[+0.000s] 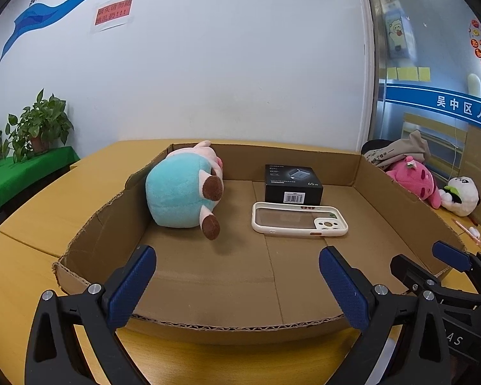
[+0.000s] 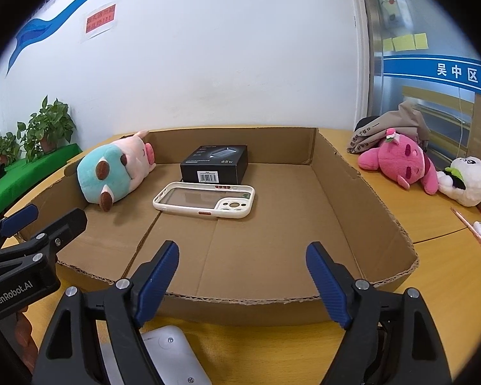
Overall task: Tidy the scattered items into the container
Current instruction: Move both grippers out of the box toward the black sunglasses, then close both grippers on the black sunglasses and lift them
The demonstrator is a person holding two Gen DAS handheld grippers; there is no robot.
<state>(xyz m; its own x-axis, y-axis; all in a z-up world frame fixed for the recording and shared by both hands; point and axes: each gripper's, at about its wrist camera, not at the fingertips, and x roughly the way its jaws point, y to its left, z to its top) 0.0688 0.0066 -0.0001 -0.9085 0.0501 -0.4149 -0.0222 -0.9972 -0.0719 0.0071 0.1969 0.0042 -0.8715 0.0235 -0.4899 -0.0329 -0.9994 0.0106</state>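
Observation:
A shallow cardboard tray [image 1: 400,205] [image 2: 352,179] lies on the wooden table. In it lie a teal and pink plush [image 1: 182,189] [image 2: 112,170], a black charger box [image 1: 293,183] [image 2: 216,163] and a white phone case [image 1: 299,219] [image 2: 205,200]. My left gripper [image 1: 237,285] is open and empty at the tray's near edge. My right gripper [image 2: 242,280] is open and empty, also at the near edge. Each gripper shows in the other's view: the right one [image 1: 433,263], the left one [image 2: 45,221]. A pink plush [image 2: 397,160] [image 1: 413,183] and a white panda plush [image 2: 465,181] [image 1: 461,194] lie outside, right of the tray.
A pink pen [image 2: 471,229] and a small white item [image 2: 479,226] lie on the table at the right. A grey cloth bag [image 2: 391,125] sits behind the pink plush. A white device [image 2: 173,353] lies under my right gripper. Potted plants [image 1: 38,125] stand at the left.

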